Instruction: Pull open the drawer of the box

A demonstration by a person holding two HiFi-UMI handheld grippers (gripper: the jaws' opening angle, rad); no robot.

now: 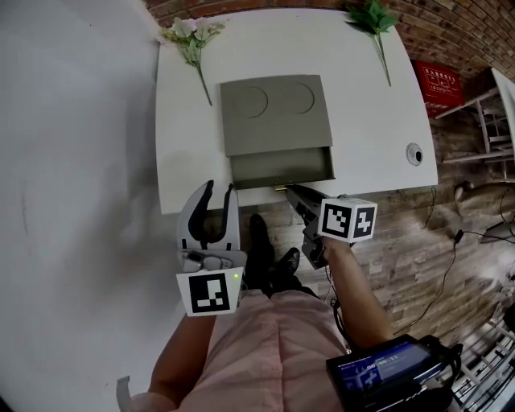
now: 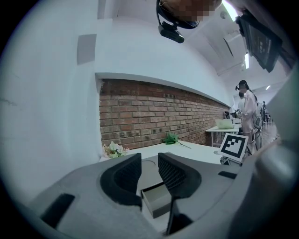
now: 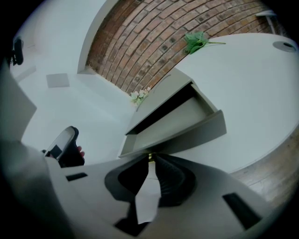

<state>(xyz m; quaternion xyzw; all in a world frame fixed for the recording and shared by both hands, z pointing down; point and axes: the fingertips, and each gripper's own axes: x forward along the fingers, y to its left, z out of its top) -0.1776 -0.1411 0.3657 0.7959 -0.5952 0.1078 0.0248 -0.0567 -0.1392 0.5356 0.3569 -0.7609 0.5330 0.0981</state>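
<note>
The shallow olive-grey drawer (image 1: 282,169) stands partly out of the flat olive-grey box (image 1: 273,113) with two round recesses in its lid. The drawer front reaches the near edge of the white counter (image 1: 370,121), and its inside looks empty. In the middle of that front sits a small brass-coloured knob (image 3: 150,157), and the right tongs (image 3: 150,161) are pinched on it from the near side, angled slightly down. A straight draw toward the person would therefore slide the drawer along its track; I judge the pull part done, with some travel likely left. The left tongs (image 1: 219,189) hover off the counter's near edge, left of the drawer, jaws apart and holding nothing, apparently held clear of the drawer's path. Nothing braces the box, so a hard tug might drag it. A pale artificial flower (image 1: 191,36) lies at the far left and a green leafy sprig (image 1: 374,20) at the far right, both well apart from the box.
</note>
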